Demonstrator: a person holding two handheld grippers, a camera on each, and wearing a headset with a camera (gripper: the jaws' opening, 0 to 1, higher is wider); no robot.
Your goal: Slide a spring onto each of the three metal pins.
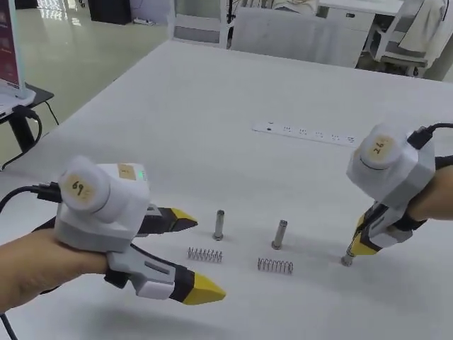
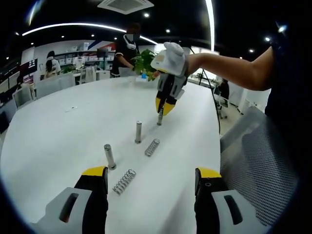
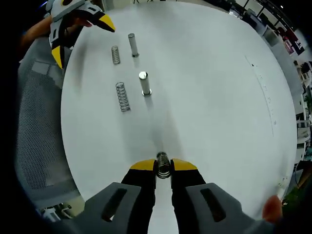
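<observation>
The right tongs (image 1: 362, 245) are pinched narrow on a small coiled steel-wire spring (image 3: 163, 165). They grip it across its sides, low over the short grey metal pin (image 1: 347, 259) at the right end of the row. Whether the coil has started over the pin's top cannot be told. The left tongs (image 2: 152, 173) stand wide with nothing between them, hovering near the left end of the row.

Two more springs lie flat on the matte white desk (image 1: 177, 127). The left loose spring (image 1: 204, 254) is just in front of the left upright pin (image 1: 219, 224), and the middle loose spring (image 1: 275, 265) is just in front of the middle upright pin (image 1: 279, 234). Neither of these pins carries a coil.

The springs look very light: thin, open-wound wire that would probably roll on the smooth desk. Squeezed hard, one would likely squash or shoot out of the grip. The safest hold seems to be a gentle one across the middle of the coil, leaving the end open for the pin. The yellow tips of the tongs look like hard, smooth plastic, so round wire may slip in them.

The pins are stiff, polished cylinders, each on a small flared foot and standing free. A sideways nudge would probably tip one over, so each coil should come straight down along the pin.
</observation>
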